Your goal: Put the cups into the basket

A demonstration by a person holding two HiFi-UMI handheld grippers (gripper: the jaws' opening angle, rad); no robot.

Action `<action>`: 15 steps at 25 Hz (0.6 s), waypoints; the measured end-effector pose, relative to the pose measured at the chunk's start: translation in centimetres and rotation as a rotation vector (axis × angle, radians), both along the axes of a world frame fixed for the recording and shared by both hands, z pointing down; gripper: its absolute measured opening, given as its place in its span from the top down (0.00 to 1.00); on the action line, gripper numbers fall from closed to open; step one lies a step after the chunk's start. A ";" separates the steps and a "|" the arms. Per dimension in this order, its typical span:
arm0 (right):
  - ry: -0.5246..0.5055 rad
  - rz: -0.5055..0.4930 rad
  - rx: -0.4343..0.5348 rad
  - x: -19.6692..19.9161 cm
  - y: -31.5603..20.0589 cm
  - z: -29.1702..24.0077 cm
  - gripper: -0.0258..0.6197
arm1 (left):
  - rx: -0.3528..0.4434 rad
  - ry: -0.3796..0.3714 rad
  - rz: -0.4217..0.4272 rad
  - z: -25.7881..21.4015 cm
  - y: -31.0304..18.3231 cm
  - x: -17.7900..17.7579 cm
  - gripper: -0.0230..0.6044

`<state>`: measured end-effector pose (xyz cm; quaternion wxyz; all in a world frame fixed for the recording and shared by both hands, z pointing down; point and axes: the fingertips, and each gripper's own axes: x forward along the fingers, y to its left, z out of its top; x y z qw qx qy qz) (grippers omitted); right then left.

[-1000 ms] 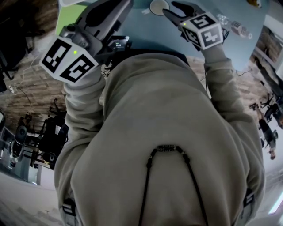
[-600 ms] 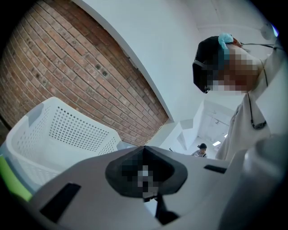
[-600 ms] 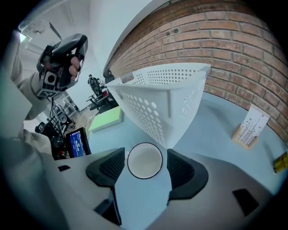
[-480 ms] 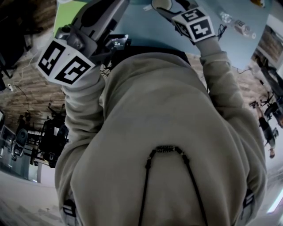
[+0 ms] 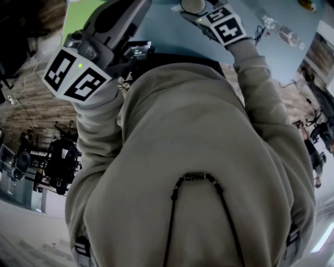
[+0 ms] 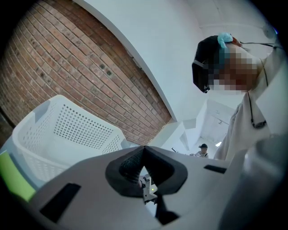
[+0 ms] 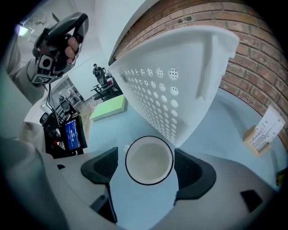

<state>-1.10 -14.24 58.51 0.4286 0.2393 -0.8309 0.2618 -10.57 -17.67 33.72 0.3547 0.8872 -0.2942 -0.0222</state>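
A white cup (image 7: pixel 149 160) with a dark rim stands upright on the light blue table (image 7: pixel 225 130), just in front of the white perforated basket (image 7: pixel 180 76). My right gripper (image 7: pixel 148 167) is around the cup and its jaws are opening. Both pads (image 7: pixel 101 165) stand clear of the cup's sides. In the head view the right gripper (image 5: pixel 195 13) reaches to the cup (image 5: pixel 192 5) at the top edge. My left gripper (image 5: pixel 112 21) is held up off the table, away from the cup. Its jaws (image 6: pixel 143 166) are shut with nothing between them, and the basket (image 6: pixel 67 134) lies beyond.
A green pad (image 7: pixel 108 108) lies left of the basket, with a small lit screen (image 7: pixel 72 134) nearer me. A card stand (image 7: pixel 263 132) sits at the right. A clear bottle (image 5: pixel 284 34) and cables lie on the table's right side. Brick wall behind.
My right gripper has moved farther out over the table and to the left, up to the cup. The left gripper has hardly shifted.
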 end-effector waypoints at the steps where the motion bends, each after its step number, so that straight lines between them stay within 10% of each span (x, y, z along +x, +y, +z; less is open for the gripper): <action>1: 0.006 -0.004 -0.001 -0.1 0.0 0.2 0.38 | 0.000 0.000 -0.002 0.0 0.1 0.0 0.97; 15: 0.166 -0.187 0.037 -0.8 0.0 4.2 0.31 | -0.009 -0.021 -0.045 1.3 0.0 -1.0 0.97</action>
